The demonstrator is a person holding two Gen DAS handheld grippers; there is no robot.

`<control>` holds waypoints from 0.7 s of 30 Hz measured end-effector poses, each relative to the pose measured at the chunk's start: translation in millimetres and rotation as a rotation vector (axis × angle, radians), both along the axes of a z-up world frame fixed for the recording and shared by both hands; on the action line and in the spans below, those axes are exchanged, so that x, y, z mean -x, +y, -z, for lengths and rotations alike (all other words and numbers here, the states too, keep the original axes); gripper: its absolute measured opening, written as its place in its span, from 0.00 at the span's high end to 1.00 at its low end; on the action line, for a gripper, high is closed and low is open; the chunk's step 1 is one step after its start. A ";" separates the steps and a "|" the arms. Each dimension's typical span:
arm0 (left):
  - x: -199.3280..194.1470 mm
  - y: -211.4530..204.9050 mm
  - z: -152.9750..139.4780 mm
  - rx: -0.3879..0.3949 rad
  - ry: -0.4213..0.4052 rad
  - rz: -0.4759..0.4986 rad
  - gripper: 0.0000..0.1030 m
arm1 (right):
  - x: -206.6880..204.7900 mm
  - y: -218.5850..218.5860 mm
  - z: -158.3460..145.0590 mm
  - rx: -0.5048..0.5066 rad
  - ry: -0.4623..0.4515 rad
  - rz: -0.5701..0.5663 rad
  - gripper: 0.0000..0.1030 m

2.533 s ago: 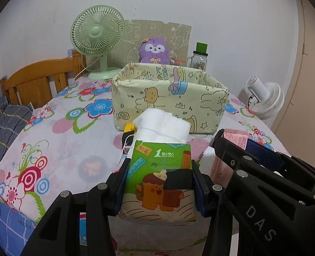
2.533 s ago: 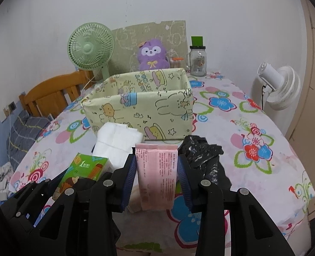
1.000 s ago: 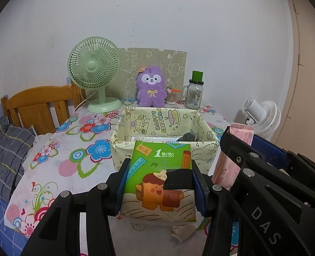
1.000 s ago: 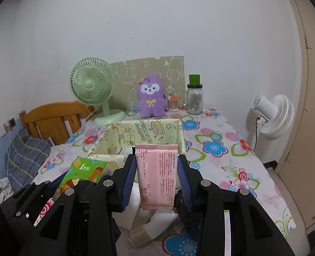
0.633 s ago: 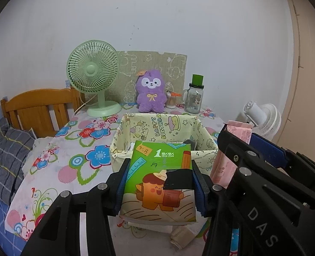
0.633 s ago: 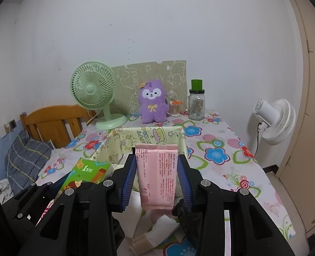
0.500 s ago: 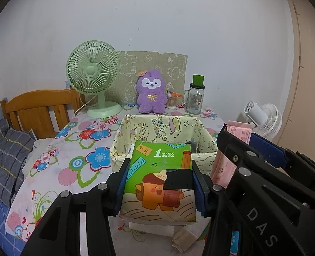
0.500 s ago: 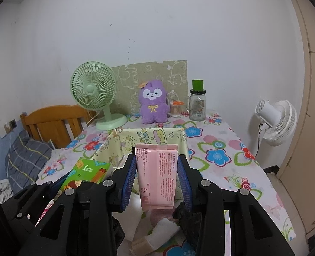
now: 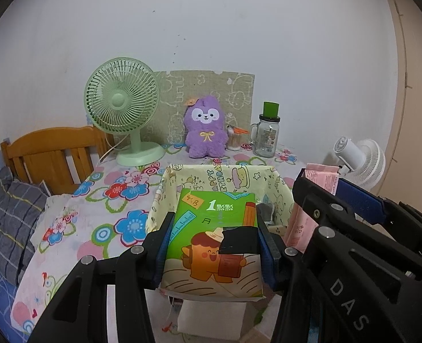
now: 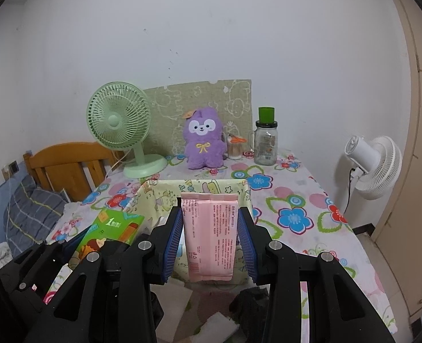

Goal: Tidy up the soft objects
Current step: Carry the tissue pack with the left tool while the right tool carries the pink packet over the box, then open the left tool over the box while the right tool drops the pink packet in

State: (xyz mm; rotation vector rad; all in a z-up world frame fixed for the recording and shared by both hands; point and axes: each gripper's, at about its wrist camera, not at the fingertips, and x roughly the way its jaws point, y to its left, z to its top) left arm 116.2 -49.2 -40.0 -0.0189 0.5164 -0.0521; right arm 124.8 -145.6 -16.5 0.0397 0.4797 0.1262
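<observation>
Both packs are lifted and I judge the task mid-way, at the carry-to-bin step. My left hand-held gripper (image 9: 213,245) is clamped on the green tissue pack (image 9: 213,237), blue pads pressed to both its sides, the pack upright and raised in front of the yellow fabric bin (image 9: 276,183). My right hand-held gripper (image 10: 209,240) pinches the pink tissue pack (image 10: 209,231) the same way, held in line with the bin's near wall (image 10: 165,197). Neither pack is inside yet; both hang short of the bin's opening, above the flowered surface (image 10: 296,217). Something dark and grey already lies in the bin's right corner (image 9: 265,210), though I can't tell what it is. Left to sort, as far as I can see: white folded pieces (image 10: 176,311) and a black crumpled item (image 10: 251,300) on the surface below the grippers. Next, I judge, both packs go over the rim and get released.
</observation>
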 end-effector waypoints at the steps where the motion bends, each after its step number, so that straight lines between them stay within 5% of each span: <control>1: -1.4 -0.1 -0.4 -0.003 -0.002 0.001 0.49 | -3.6 -0.2 -0.1 0.001 0.001 -0.001 0.58; 21: -46.7 9.3 -6.5 0.003 -0.006 -0.020 0.49 | -48.7 8.5 -3.6 0.030 -0.020 -0.025 0.58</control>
